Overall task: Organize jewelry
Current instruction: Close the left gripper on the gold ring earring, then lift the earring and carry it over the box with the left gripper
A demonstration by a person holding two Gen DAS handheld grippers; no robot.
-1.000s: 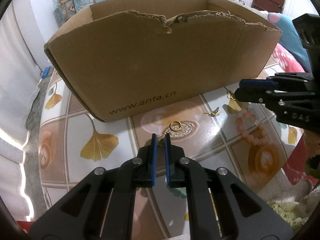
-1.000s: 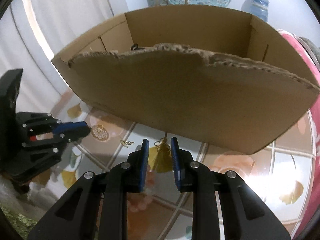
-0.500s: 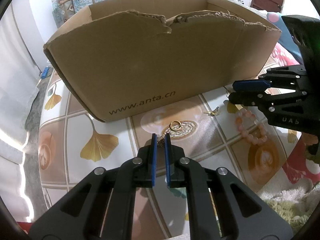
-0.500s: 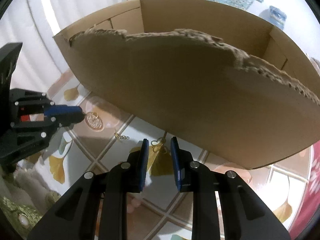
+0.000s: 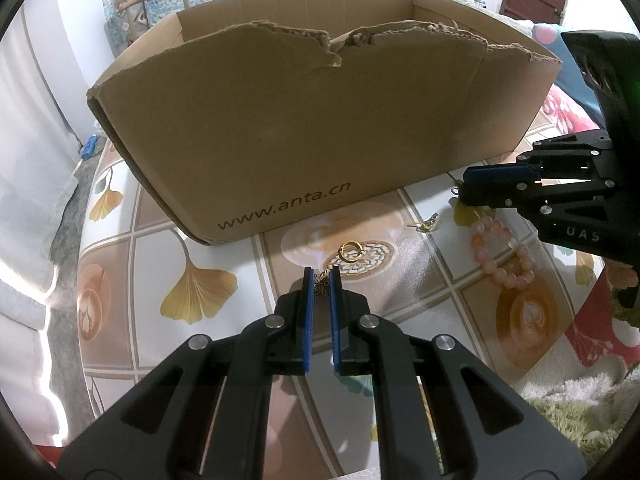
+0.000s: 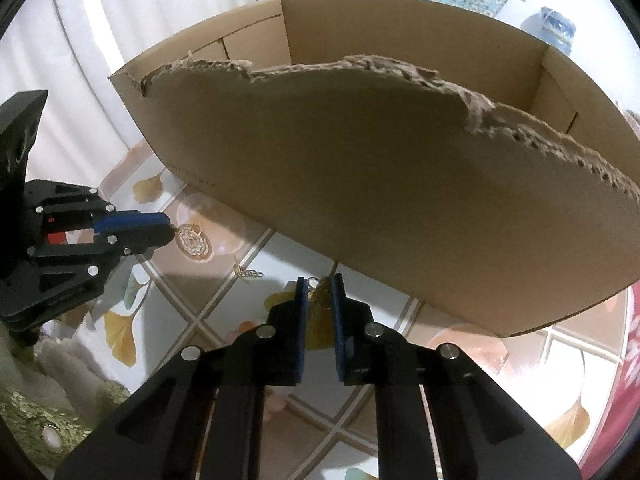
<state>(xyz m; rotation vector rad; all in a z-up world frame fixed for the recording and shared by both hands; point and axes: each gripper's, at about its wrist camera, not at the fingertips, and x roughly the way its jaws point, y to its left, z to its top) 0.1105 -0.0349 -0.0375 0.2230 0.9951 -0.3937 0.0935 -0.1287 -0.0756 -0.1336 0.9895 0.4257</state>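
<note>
A torn cardboard box (image 5: 304, 132) marked www.anta.cn stands on the tiled table; it also shows in the right wrist view (image 6: 400, 184). My left gripper (image 5: 321, 272) is shut on a small bronze filigree piece (image 5: 321, 282). A gold ring (image 5: 350, 249) lies just ahead of it. A small gold earring (image 5: 425, 224) and a pink bead bracelet (image 5: 502, 252) lie to the right. My right gripper (image 6: 319, 282) is shut on a gold tassel charm (image 6: 318, 312) close to the box wall. A gold chain piece (image 6: 247, 271) lies left of it.
The table (image 5: 132, 280) has a glossy ginkgo-leaf pattern. A shaggy green rug (image 5: 568, 412) lies past its right edge. A wooden chair (image 5: 148, 0) and patterned cloth stand behind the box. White curtains (image 6: 160, 12) hang at the back left.
My right gripper has swung left and nearer the box with the tassel charm. My left gripper has stayed put, still shut on the filigree piece.
</note>
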